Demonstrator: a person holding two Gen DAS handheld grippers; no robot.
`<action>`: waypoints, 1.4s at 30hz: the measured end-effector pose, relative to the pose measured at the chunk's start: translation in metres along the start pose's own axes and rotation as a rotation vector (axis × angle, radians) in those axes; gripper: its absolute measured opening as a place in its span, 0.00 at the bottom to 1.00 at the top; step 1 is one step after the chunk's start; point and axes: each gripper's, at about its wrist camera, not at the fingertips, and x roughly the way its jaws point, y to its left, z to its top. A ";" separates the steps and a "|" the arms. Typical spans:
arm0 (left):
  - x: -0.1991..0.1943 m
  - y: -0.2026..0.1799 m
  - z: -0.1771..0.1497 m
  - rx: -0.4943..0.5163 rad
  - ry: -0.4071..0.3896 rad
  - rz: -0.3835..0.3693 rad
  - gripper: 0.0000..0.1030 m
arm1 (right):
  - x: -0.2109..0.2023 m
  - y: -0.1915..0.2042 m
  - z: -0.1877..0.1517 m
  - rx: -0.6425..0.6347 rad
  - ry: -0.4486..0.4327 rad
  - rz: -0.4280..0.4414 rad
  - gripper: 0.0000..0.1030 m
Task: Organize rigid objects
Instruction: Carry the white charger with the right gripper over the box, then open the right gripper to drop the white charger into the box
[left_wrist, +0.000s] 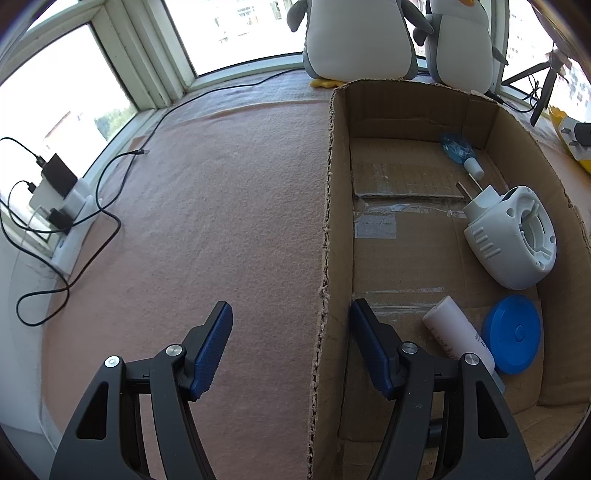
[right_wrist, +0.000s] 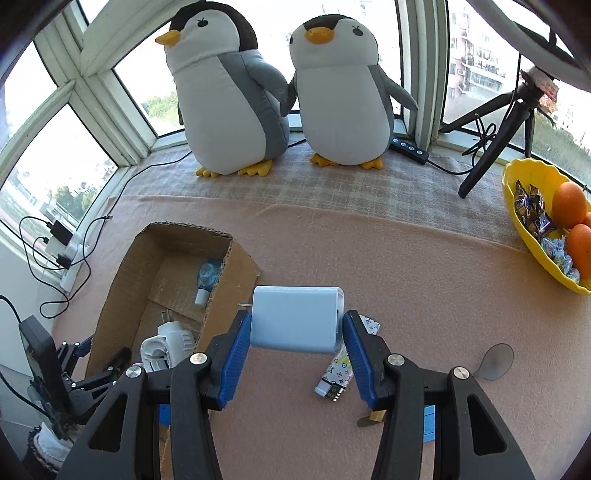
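A cardboard box (left_wrist: 332, 206) lies open on the pink cloth; it also shows in the right wrist view (right_wrist: 236, 266). Inside it are a white plug-in device (left_wrist: 509, 236), a white tube (left_wrist: 458, 332), a blue round lid (left_wrist: 513, 332) and a small blue fan (left_wrist: 458, 151). My left gripper (left_wrist: 291, 332) is open and empty, straddling the box's left wall. My right gripper (right_wrist: 295, 332) is shut on a pale blue charger block (right_wrist: 295, 319), held above the cloth just right of the box. A patterned flat item (right_wrist: 340, 373) lies under it.
Two plush penguins (right_wrist: 229, 92) stand at the back by the window. A yellow bowl (right_wrist: 517, 184) with oranges and sweets sits at the right, a black tripod (right_wrist: 495, 125) behind it. A power strip with chargers and cables (left_wrist: 62, 206) lies at the left. A clear disc (right_wrist: 496, 360) lies right.
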 end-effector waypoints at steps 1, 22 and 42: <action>0.000 0.000 0.000 -0.001 0.000 -0.002 0.65 | 0.003 0.010 0.001 -0.016 0.004 0.013 0.45; 0.001 0.005 -0.001 -0.020 0.000 -0.029 0.65 | 0.067 0.136 0.000 -0.126 0.055 0.088 0.45; 0.000 0.005 -0.002 -0.022 -0.001 -0.027 0.65 | 0.084 0.145 0.000 -0.169 0.062 0.023 0.51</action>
